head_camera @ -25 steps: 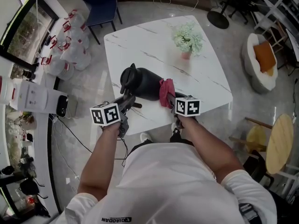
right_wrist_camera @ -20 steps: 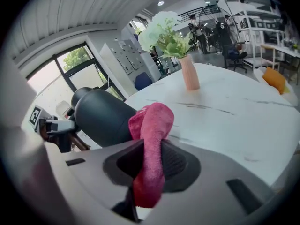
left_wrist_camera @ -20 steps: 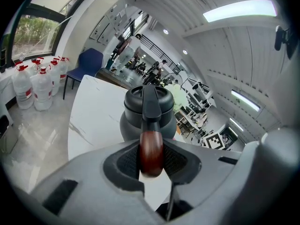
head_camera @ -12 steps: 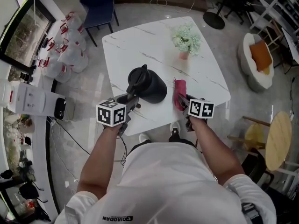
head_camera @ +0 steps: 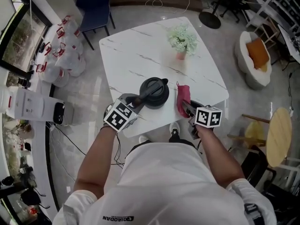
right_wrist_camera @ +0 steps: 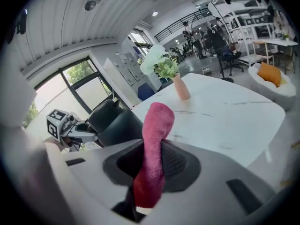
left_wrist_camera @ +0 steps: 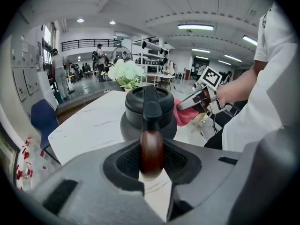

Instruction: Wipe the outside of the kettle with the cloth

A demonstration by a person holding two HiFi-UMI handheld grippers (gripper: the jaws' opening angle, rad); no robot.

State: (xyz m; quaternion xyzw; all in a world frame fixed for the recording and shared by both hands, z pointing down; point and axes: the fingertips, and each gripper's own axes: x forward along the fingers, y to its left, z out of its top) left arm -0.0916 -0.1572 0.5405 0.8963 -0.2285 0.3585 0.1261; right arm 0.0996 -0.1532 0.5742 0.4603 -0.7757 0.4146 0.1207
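Note:
The black kettle (head_camera: 156, 92) stands upright near the front edge of the white marble table (head_camera: 140, 46). Its brown-tipped handle (left_wrist_camera: 151, 150) sticks out toward me, and my left gripper (left_wrist_camera: 151, 165) is shut on it. In the left gripper view the kettle (left_wrist_camera: 149, 110) rises straight ahead, lid on. My right gripper (right_wrist_camera: 149, 172) is shut on the pink-red cloth (right_wrist_camera: 153, 149), which sticks up between its jaws. From the head view the cloth (head_camera: 183, 100) hangs just right of the kettle, a small gap apart from it. The right gripper (head_camera: 190, 108) is at the table's front right edge.
A pink vase of white-green flowers (head_camera: 181, 40) stands at the far side of the table. A blue chair (head_camera: 93, 3) is behind the table's far left corner, white bags (head_camera: 63, 55) lie on the floor at left, and a round wooden stool (head_camera: 280, 142) is at right.
The kettle went from lying tilted on its side to standing upright as my left gripper rolled with the handle. The right gripper pulled the cloth off the kettle's side, rightward and up.

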